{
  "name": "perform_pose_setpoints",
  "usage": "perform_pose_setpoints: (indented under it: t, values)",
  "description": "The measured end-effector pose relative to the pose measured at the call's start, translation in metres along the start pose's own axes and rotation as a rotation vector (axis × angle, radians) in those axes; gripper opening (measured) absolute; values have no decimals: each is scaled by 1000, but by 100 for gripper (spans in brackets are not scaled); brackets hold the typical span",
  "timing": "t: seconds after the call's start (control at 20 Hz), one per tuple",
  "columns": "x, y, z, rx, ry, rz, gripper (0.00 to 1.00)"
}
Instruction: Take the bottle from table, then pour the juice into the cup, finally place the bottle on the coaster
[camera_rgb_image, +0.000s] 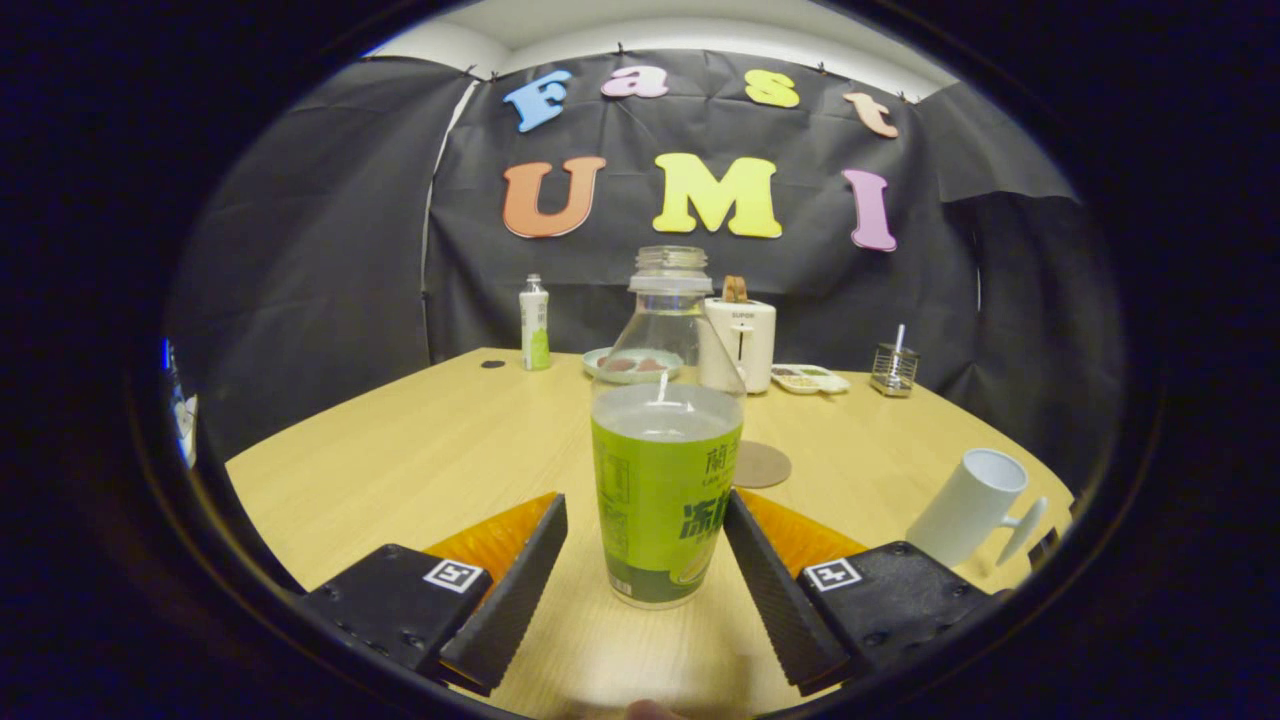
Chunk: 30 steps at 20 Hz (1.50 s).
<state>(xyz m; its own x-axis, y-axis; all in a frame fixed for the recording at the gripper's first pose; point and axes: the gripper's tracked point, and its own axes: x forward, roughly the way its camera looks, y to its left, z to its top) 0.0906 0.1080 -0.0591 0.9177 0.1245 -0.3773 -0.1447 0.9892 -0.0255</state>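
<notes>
A clear, uncapped bottle (664, 470) with a green label stands upright on the wooden table (420, 450), holding pale juice up to the top of the label. My gripper (647, 500) is open around it. The bottle sits between the fingers, the right finger at or very near its side, while a small gap separates the left finger from it. A round brown coaster (762, 464) lies flat just behind the bottle, to the right. A white mug (968, 506) stands beyond the right finger, its handle turned right.
Along the table's back edge stand a small white-and-green bottle (535, 322), a plate (612, 366) with food, a white toaster (742, 342), a small tray (812, 378) and a metal holder (893, 368). Black cloth walls close in the table.
</notes>
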Motion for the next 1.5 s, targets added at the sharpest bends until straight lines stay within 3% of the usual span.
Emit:
perform_pose_setpoints:
  t: [0.15, 0.35, 0.55, 1.5]
  values:
    - [7, 0, -6, 23, 42, 8, 99]
    - [10, -2, -8, 63, 66, 16, 88]
    - [5, 2, -6, 134, 71, 89, 82]
    - [-25, -44, 33, 802, 10, 410, 80]
